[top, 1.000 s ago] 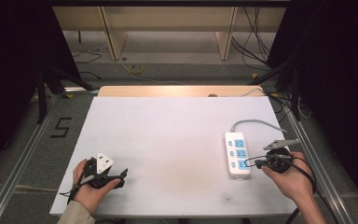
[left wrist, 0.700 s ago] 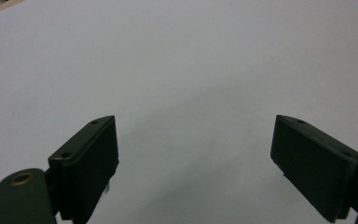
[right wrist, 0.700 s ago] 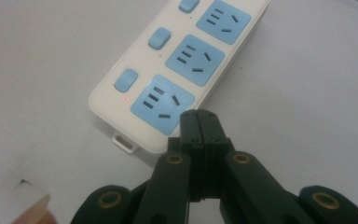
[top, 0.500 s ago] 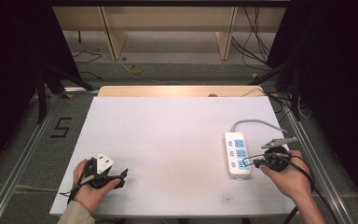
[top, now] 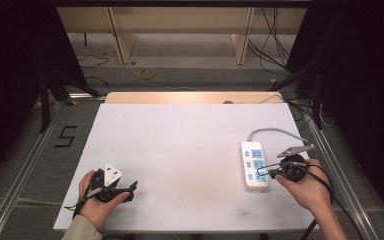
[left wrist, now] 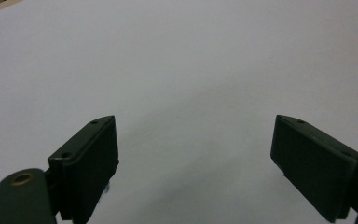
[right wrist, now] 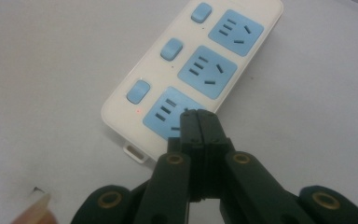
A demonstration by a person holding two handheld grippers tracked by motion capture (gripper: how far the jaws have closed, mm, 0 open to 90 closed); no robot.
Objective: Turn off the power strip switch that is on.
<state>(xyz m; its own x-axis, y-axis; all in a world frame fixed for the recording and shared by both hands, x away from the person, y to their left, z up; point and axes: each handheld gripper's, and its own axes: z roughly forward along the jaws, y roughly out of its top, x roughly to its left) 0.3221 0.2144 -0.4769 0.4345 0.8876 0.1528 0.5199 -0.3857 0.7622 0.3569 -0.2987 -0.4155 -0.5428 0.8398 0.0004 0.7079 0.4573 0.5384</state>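
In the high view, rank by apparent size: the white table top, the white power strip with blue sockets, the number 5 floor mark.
1. White table top
2. White power strip with blue sockets
3. Number 5 floor mark, though it lies lower and farther from the camera, so its rank below the strip is unsure.

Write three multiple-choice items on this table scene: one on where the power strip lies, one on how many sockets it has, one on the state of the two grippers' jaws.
1. Where does the power strip lie on the table in the high view?
A. near the right edge, by the right gripper
B. at the middle of the table
C. near the left edge, by the left gripper

2. How many blue sockets does the power strip have?
A. two
B. three
C. five

3. How do the jaws stand?
A. both pairs shut
B. left shut, right open
C. left open, right shut

Answers:
1 A: the high view shows the strip at the right, with the right gripper's tips over its near end.
2 B: the right gripper view shows three blue sockets in a row, each with a blue switch beside it.
3 C: the left gripper view shows its jaws wide apart over bare table; the right gripper view shows its jaws pressed together with nothing between.
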